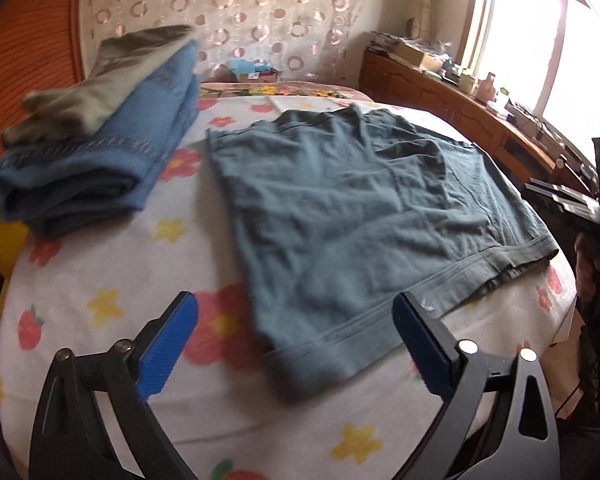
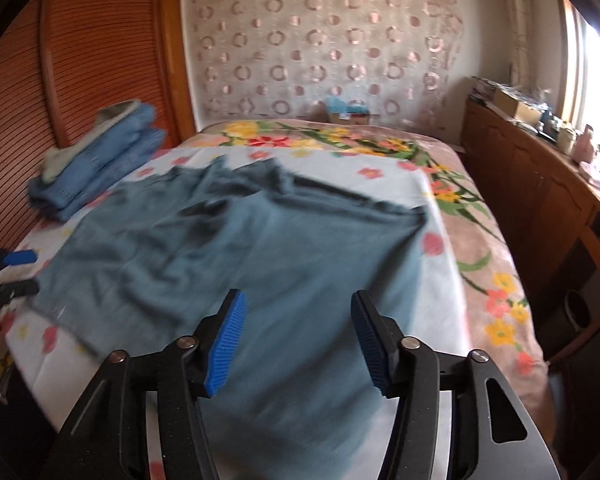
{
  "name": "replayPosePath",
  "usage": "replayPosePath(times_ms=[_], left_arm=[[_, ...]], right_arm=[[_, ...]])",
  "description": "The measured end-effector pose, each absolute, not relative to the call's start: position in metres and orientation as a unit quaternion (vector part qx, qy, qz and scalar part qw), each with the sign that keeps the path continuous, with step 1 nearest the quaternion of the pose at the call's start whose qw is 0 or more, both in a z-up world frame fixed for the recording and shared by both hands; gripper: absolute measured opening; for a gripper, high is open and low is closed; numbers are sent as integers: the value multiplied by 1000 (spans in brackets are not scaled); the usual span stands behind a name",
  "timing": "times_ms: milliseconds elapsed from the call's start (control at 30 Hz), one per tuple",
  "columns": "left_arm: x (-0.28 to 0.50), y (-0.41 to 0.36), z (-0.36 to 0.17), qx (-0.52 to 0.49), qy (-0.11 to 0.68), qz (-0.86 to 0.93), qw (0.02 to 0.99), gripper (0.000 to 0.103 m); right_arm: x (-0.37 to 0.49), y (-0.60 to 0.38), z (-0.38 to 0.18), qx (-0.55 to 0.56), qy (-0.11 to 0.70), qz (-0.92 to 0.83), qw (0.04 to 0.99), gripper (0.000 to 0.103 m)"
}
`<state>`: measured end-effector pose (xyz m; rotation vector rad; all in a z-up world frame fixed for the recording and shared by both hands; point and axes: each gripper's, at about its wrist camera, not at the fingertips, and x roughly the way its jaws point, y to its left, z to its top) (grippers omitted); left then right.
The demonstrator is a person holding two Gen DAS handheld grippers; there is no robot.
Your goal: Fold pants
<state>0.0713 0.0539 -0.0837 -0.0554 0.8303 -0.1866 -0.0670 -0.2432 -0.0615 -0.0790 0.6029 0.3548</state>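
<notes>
A: Jaws first. The left gripper (image 1: 296, 340) has its blue pads spread wide with nothing between them, hovering above the near waistband corner of the grey-blue pants (image 1: 360, 208). The right gripper (image 2: 298, 340) is likewise spread apart and empty-handed, above the cloth.

B: And the pants themselves?

A: Spread flat and wrinkled on the white floral bedsheet (image 1: 100, 280), waistband toward the near edge in the left wrist view. In the right wrist view the pants (image 2: 220, 256) fill the middle of the bed, blurred, with the left gripper (image 2: 14, 274) visible at their left edge, just beside the fabric.

B: Anything else on the bed?

A: A stack of folded blue garments (image 1: 100, 152) with an olive-grey one (image 1: 100, 80) on top, well apart from the pants, beside the orange slatted headboard (image 1: 24, 60). A wooden sideboard (image 2: 532, 184) runs along the window side, cluttered with small items too blurred to name.
</notes>
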Motion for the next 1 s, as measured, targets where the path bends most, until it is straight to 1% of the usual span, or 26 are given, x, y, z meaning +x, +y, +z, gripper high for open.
replayPosePath(times_ms=[67,100,167,267,333,467,500,567,633,667,733,867,900,967,1000], left_arm=[[66,60,-86,-31,402,-87,911,94],[65,62,-86,-32,402,-85,911,90],[63,65,-89,-37,402,-85,911,89],[59,67,-93,-38,405,-83,910,83],[57,67,-96,-40,408,-85,908,75],[55,64,-96,-35,404,-91,910,67],[55,64,-96,-38,402,-96,910,62],[55,65,-96,-42,399,-99,911,58],[55,66,-96,-42,398,-100,911,50],[54,66,-95,-44,397,-103,911,48],[53,64,-95,-44,397,-108,910,41],[52,59,-96,-39,399,-126,907,34],[52,58,-95,-37,400,-127,907,29],[52,57,-95,-34,399,-124,908,25],[52,58,-94,-34,399,-124,908,21]], right_arm=[[-83,-245,-66,-38,294,182,938,59],[-91,-246,-68,-36,294,185,937,60],[-102,-247,-69,-36,293,190,936,60],[-108,-257,-74,-37,289,190,938,62],[-104,-257,-77,-38,289,192,937,62],[-116,-259,-82,-41,289,194,936,63],[-114,-256,-81,-42,290,196,936,63],[-105,-257,-80,-43,292,197,935,63],[-103,-256,-78,-46,292,196,935,63],[-96,-253,-76,-47,292,196,935,63],[-86,-252,-75,-46,293,199,934,63],[-68,-245,-74,-42,296,199,933,64],[-67,-246,-75,-36,299,201,932,64],[-65,-246,-75,-30,301,204,931,64],[-64,-245,-75,-31,301,202,932,64]])
